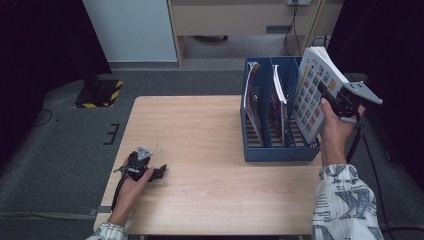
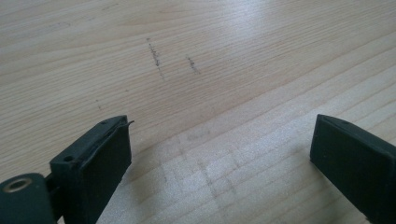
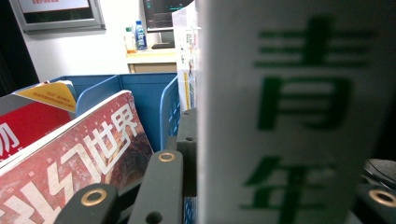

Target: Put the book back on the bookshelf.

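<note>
A: Right tongs [image 1: 327, 95] are clamped on a thick white book [image 1: 316, 95], held tilted above the right-hand slot of the blue file rack [image 1: 280, 152], at about two o'clock on the desk [image 1: 200, 130].

B: And close up in the right gripper view, the book's spine [image 3: 289, 112] sits squeezed between the jaws, with large green Chinese characters, 青年, printed down it.

A: Its cover is a grid of small coloured pictures, too small to read. What else is lettered?

B: A red magazine [image 3: 74, 163] in the rack reads 幻世界 in white. Another red one [image 3: 28, 121] behind has a yellow corner; its text is cut off.

A: Left tongs [image 1: 159, 172]?

B: Spread wide apart, gripping nothing, resting low on the bare desk at about eight o'clock, well apart from the rack.
</note>
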The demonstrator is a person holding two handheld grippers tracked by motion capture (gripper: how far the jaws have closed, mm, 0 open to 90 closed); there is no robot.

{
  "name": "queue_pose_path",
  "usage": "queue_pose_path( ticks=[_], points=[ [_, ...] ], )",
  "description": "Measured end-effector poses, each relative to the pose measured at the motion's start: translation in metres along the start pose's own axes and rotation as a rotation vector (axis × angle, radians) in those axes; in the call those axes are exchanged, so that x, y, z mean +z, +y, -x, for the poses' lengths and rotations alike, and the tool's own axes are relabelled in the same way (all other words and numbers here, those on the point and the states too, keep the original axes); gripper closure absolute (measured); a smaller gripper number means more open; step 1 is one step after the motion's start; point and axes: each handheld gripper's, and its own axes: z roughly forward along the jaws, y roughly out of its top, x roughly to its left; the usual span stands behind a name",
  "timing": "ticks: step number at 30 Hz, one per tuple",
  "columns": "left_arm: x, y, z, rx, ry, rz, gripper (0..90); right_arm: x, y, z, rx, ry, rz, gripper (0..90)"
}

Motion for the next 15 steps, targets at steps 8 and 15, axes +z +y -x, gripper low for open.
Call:
queue_pose_path(
  ticks=[8,15],
  points=[
    [0.000,0.000,0.000,0.000,-0.002,0.001,5.1,0.007,-0.009,-0.004,-0.007,0.002,0.009,73.9],
    [0.000,0.000,0.001,0.004,-0.003,0.005,5.1,0.012,-0.019,-0.004,-0.004,-0.006,-0.001,73.9]
  ],
)
